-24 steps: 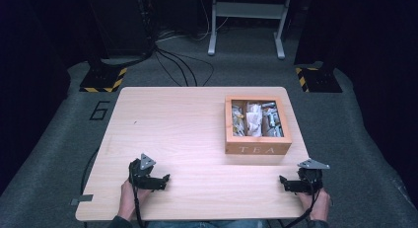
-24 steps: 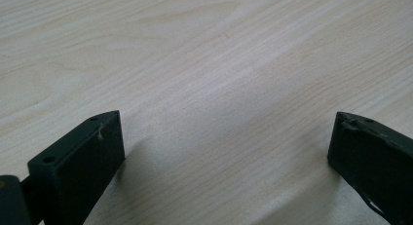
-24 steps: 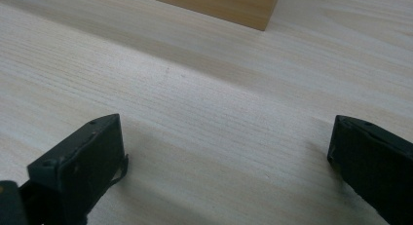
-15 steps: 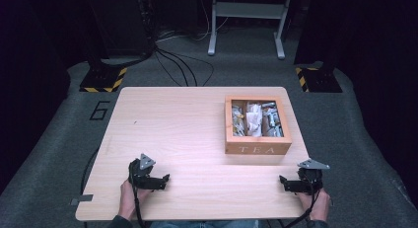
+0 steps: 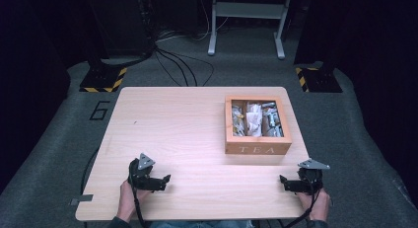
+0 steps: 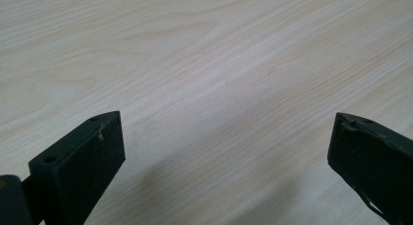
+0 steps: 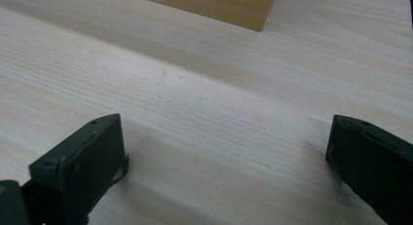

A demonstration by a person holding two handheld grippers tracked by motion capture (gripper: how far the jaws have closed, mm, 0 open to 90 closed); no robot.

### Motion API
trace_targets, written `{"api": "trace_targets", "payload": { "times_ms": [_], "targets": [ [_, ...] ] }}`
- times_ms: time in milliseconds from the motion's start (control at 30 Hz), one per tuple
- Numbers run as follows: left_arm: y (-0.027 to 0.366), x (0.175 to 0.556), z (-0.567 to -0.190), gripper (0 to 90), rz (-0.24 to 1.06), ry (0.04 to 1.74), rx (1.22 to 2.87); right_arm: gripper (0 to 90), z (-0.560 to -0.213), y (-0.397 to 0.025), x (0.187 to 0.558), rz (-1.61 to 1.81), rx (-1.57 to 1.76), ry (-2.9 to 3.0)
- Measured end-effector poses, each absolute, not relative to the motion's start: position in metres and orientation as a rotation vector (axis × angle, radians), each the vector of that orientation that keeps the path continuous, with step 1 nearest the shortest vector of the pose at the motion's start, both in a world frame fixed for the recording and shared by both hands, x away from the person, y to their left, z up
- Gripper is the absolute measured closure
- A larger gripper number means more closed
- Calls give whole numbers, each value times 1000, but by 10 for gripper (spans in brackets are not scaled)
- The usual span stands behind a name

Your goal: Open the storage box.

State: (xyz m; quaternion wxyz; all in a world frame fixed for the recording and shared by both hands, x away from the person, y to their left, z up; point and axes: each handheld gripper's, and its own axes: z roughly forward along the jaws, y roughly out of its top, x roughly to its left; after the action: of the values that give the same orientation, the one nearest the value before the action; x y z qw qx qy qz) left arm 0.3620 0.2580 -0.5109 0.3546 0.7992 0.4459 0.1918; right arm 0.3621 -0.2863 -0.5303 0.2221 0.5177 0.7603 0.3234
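Note:
A wooden box (image 5: 257, 126) marked TEA stands lidless on the right half of the light wood table (image 5: 182, 134), its compartments holding several wrapped tea bags (image 5: 254, 117). My left gripper (image 5: 165, 181) rests near the front left of the table, open, jaws pointing right. In the left gripper view its jaws stand wide apart over bare wood (image 6: 219, 88). My right gripper (image 5: 283, 182) sits at the front right corner, open, pointing left, just in front of the box. The right gripper view has a corner of the box (image 7: 229, 6) beyond the spread jaws.
The table stands on grey carpet with a "6" (image 5: 100, 110) marked at its left. Cables (image 5: 177, 65), a white frame's legs (image 5: 246, 25) and two bases with yellow-black stripes (image 5: 103, 79) lie beyond the far edge. A strip of tape (image 5: 81, 201) sits by the front left corner.

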Motion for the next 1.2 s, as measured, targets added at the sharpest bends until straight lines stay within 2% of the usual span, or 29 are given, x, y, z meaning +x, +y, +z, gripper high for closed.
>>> {"api": "trace_targets", "payload": {
  "times_ms": [667,1200],
  "targets": [
    [225,383,-486,10,429,1037,2044,7,-530,-286,362,894,1430,2100],
    [171,411,-466,9,402,903,2049,13,-530,-287,362,893,1421,2104]
  ]
}}
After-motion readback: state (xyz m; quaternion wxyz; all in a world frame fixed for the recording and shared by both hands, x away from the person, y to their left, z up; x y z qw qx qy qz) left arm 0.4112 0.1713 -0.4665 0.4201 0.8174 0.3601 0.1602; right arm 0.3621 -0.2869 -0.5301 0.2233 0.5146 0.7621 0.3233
